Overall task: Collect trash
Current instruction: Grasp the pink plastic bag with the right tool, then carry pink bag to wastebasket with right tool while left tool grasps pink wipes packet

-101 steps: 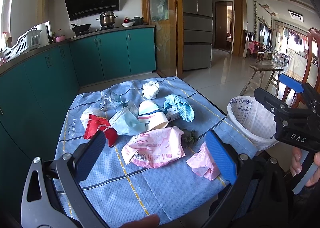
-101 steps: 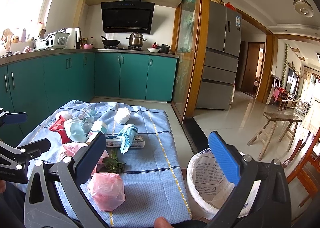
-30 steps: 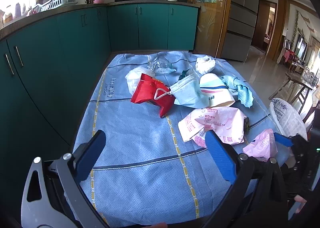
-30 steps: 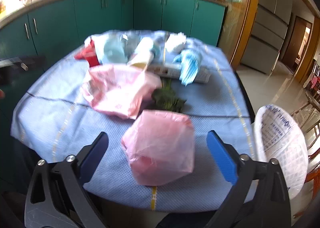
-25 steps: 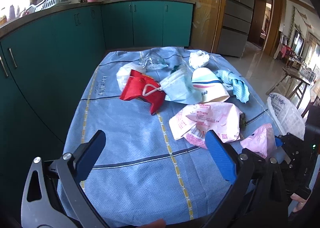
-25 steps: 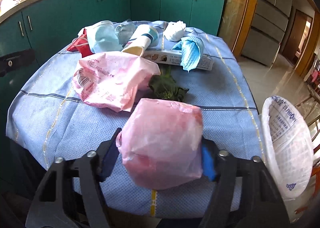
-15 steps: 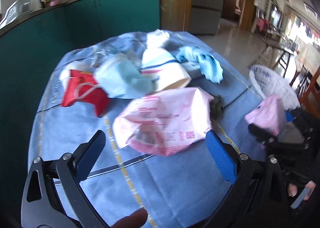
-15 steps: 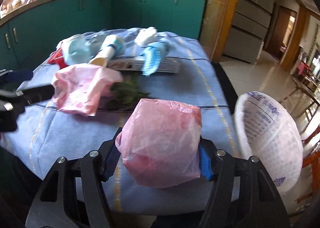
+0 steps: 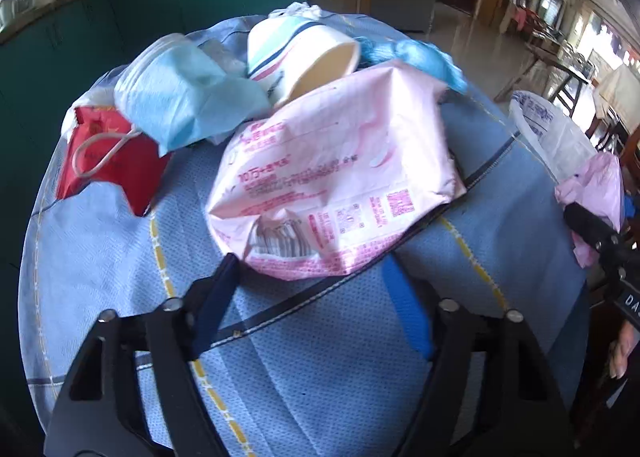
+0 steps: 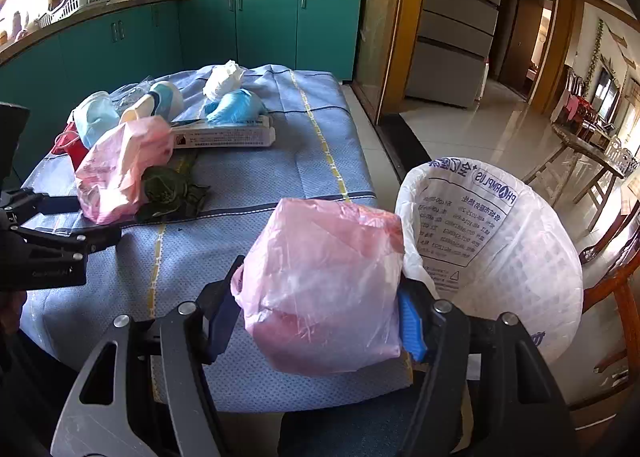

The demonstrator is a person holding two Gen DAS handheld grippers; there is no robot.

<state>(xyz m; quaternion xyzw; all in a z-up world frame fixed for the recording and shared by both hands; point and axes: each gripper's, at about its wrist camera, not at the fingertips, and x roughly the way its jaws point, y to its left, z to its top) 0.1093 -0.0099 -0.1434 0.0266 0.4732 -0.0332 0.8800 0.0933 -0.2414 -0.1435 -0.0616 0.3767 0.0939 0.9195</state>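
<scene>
My right gripper [image 10: 320,317] is shut on a crumpled pink plastic bag [image 10: 324,281] and holds it above the table's near right corner, beside the white-lined trash bin [image 10: 500,233]. The held bag also shows in the left wrist view [image 9: 596,193]. My left gripper [image 9: 316,297] is open, its jaws partly closed, with its tips at the near edge of a large pink printed wrapper [image 9: 336,185]. The wrapper lies flat on the blue tablecloth [image 9: 340,369]. Its left fingertip [image 9: 228,269] almost touches the wrapper.
Behind the wrapper lie a paper cup [image 9: 300,57], a blue face mask [image 9: 180,97], a red packet [image 9: 108,161], a blue rag [image 9: 412,57], a long white box [image 10: 224,135], a white wad [image 10: 224,79] and green leaves [image 10: 172,193]. Teal cabinets [image 10: 264,25] stand behind.
My left gripper has moved forward to the pink wrapper and its jaws have narrowed. My right gripper has closed on the pink bag, lifted it and carried it right towards the bin.
</scene>
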